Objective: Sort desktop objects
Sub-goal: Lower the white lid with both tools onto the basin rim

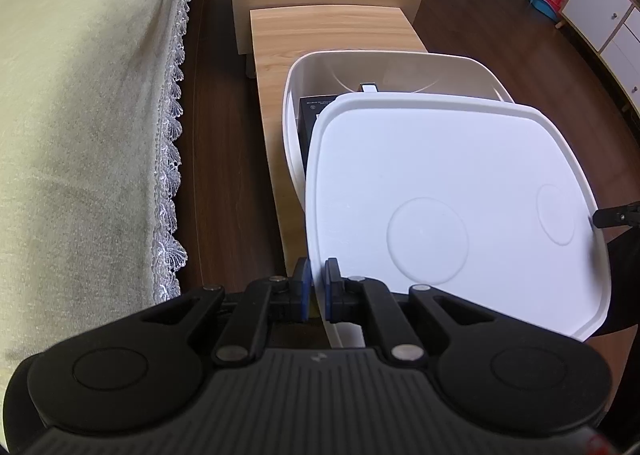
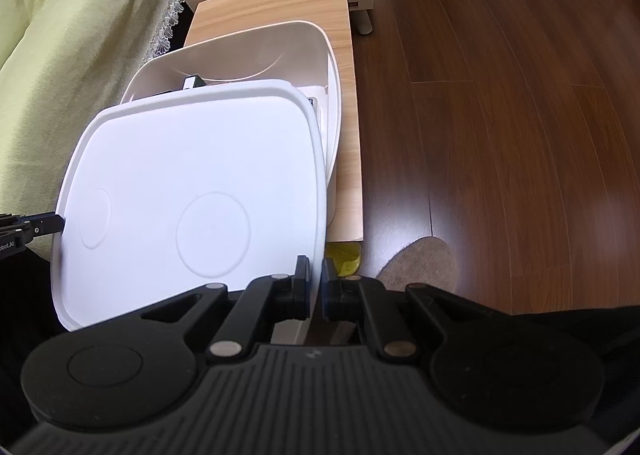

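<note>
A white plastic storage bin (image 1: 316, 63) (image 2: 280, 35) stands on a narrow wooden table (image 1: 320, 31) (image 2: 272, 3). A white lid (image 1: 440, 183) (image 2: 192, 175) hangs over the bin's near part, leaving the far part open. My left gripper (image 1: 318, 275) is shut on the lid's left edge. My right gripper (image 2: 318, 275) is shut on the lid's right edge. Inside the bin I see a black box (image 1: 312, 115) and a small dark object (image 2: 194, 82). Most of the contents are hidden by the lid.
A bed with a green lace-edged cover (image 1: 80, 115) (image 2: 60, 67) runs along the left. Dark wood floor (image 2: 500, 115) lies to the right. White cabinets (image 1: 600, 15) stand at the far right. A yellow object (image 2: 344, 255) shows below the table's near end.
</note>
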A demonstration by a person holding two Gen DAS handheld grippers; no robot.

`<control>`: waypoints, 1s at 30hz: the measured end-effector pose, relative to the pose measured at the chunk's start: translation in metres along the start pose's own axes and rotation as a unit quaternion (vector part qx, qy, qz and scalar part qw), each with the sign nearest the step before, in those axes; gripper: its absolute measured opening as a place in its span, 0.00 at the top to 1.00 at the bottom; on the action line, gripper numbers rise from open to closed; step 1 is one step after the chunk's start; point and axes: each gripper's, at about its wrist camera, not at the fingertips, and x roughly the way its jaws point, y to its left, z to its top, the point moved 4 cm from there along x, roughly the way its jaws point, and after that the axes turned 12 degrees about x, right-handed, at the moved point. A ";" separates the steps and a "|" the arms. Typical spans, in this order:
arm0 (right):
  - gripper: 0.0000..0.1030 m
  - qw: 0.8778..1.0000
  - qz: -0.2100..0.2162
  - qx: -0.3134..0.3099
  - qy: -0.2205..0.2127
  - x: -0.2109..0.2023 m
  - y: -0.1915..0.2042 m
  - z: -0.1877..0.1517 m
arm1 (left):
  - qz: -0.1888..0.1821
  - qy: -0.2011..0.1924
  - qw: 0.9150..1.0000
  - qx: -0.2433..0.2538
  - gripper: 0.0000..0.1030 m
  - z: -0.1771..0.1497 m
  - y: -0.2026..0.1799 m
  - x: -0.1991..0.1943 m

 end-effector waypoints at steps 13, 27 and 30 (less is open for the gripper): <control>0.94 1.000 -0.001 0.000 -0.002 0.001 0.000 0.003 | 0.003 -0.002 1.000 0.000 0.96 0.007 0.001 0.001; 0.94 1.000 -0.004 0.002 -0.004 0.003 -0.003 0.012 | 0.006 -0.003 1.000 0.003 0.96 0.017 0.000 0.006; 0.94 1.000 -0.004 0.002 -0.004 0.003 -0.003 0.013 | 0.006 -0.002 1.000 0.003 0.96 0.018 0.000 0.007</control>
